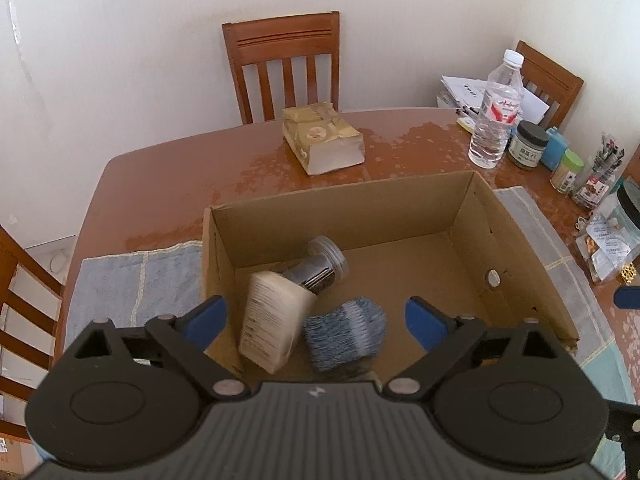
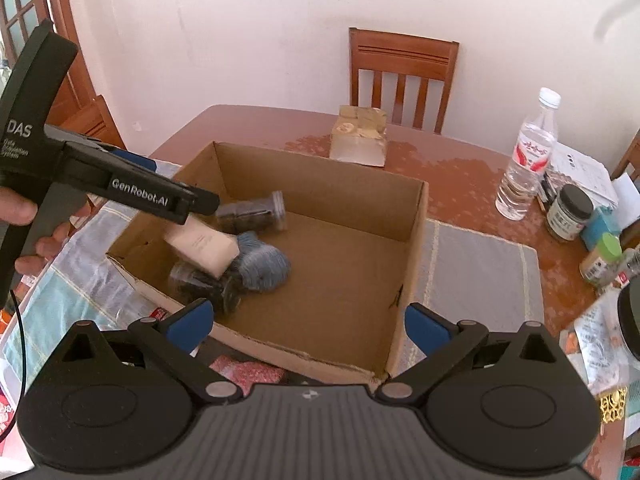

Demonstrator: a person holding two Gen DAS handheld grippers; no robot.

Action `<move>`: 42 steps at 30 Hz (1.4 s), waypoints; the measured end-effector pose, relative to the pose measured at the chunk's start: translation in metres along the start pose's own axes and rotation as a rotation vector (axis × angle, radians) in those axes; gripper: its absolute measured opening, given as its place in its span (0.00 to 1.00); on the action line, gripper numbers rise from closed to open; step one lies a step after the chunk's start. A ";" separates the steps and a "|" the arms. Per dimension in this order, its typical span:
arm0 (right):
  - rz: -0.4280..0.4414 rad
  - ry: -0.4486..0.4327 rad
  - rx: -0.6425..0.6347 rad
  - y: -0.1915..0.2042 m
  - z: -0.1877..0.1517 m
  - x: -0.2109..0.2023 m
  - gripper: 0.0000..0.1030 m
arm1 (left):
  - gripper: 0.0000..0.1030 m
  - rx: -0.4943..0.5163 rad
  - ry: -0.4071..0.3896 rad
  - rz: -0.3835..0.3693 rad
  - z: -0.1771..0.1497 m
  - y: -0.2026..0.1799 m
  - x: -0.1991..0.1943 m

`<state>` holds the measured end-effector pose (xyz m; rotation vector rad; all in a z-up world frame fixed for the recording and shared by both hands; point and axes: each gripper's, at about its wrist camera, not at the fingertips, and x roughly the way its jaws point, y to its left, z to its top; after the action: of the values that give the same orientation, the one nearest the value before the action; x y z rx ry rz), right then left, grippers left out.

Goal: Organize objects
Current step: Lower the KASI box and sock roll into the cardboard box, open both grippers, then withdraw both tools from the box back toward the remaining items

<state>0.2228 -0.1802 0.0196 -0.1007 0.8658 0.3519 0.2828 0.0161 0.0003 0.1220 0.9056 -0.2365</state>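
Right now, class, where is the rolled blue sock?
The rolled blue sock lies inside the cardboard box, toward its left side in both views, against the beige carton.

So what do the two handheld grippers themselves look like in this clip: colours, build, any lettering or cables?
Both are matte black plastic with a ribbed grey top plate, two round black side housings and linked arms with silver pivot pins. The fingers carry blue pads. In the right wrist view the left gripper shows white lettering, "GenRobot.AI" on its side and "DAS" on the upright part, held by a bare hand; a thin black cable hangs below.
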 end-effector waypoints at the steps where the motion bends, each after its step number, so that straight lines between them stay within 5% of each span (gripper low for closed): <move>1: -0.004 -0.001 0.000 0.000 -0.002 0.000 1.00 | 0.93 -0.001 0.000 0.002 -0.002 0.000 -0.001; 16: -0.005 0.035 -0.011 0.008 -0.039 -0.008 1.00 | 0.95 -0.055 0.003 0.006 -0.046 -0.004 -0.034; 42: 0.097 0.120 -0.029 0.020 -0.128 -0.015 1.00 | 0.96 -0.138 0.032 0.142 -0.173 -0.017 -0.075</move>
<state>0.1137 -0.1942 -0.0510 -0.1079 0.9862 0.4530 0.1017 0.0466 -0.0463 0.0618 0.9380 -0.0402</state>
